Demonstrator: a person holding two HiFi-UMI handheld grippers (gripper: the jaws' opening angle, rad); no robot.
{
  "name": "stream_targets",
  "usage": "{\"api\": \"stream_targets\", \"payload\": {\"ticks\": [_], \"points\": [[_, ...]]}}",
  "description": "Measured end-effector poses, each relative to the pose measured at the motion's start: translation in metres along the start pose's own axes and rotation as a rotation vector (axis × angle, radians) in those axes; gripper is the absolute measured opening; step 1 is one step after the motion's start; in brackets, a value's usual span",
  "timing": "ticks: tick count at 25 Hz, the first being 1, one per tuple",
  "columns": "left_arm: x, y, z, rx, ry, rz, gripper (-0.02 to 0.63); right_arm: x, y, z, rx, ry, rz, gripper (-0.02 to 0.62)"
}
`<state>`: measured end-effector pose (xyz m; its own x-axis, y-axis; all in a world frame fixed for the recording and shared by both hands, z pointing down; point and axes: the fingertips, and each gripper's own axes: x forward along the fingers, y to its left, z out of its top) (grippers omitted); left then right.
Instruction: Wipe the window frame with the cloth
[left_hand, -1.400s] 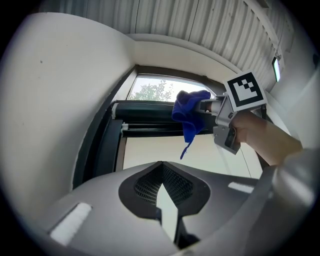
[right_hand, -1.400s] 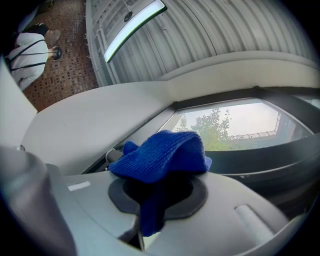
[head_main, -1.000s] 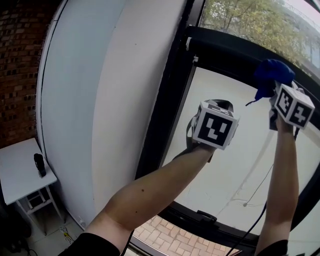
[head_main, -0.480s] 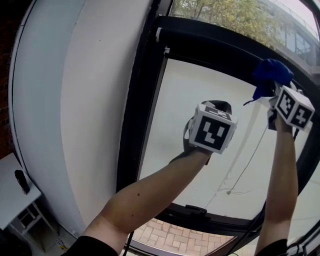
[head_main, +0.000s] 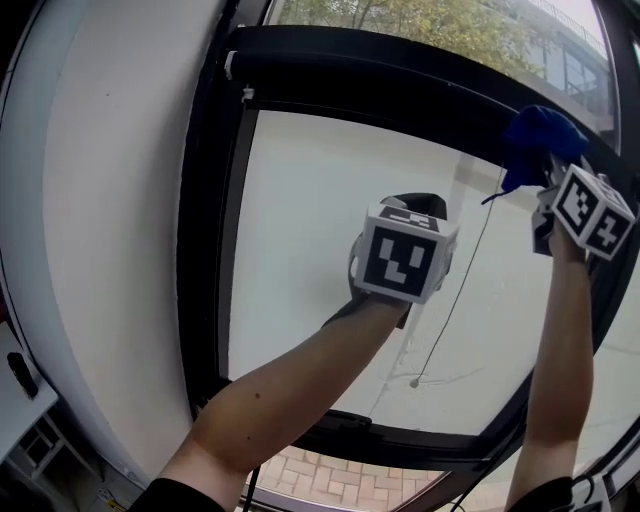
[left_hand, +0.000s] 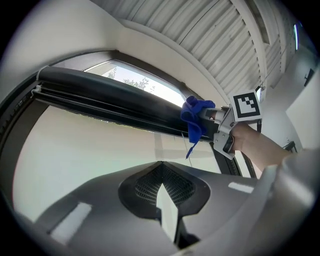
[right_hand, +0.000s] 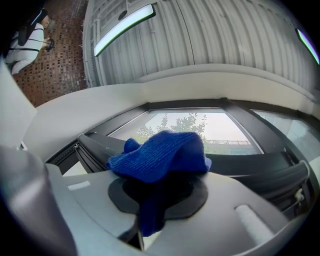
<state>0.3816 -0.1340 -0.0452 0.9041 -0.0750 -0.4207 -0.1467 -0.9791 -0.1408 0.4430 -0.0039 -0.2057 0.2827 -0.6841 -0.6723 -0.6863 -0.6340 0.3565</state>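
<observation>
right gripper (right_hand: 152, 202) clamped on the blue cloth (right_hand: 160, 152), up at the black window frame (head_main: 400, 85) top bar, maybe touching; left gripper (left_hand: 162, 192) jaws pinched together, empty

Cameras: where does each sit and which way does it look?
Head view: on the person's head, faces the window frame; both forearms, left gripper, right gripper.
Left gripper view: rides the left gripper, aimed upward; its shut jaws, right hand.
Right gripper view: rides the right gripper, aimed upward; jaws gripping blue cloth.
All share the cloth.
</observation>
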Motion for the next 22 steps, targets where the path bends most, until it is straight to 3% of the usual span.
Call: {"api": "stream_targets", "payload": {"ticks": [9, 13, 22], "points": [[0.055, -0.082, 0.006, 0.04, -0.022, -0.024, -0.009, -0.032, -0.078, 0.0, -0.033, -0.037, -0.004, 0.061], [0.075, -0.12, 0.003, 0.047, -0.02, -0.043, -0.009, -0.049, -0.124, -0.018, -0.002, -0.003, -0.033, 0.061], [0.122, -0.198, -0.017, 0.012, -0.004, -0.09, -0.009, -0.092, -0.217, -0.035, -0.04, 0.058, -0.101, 0.061]]}}
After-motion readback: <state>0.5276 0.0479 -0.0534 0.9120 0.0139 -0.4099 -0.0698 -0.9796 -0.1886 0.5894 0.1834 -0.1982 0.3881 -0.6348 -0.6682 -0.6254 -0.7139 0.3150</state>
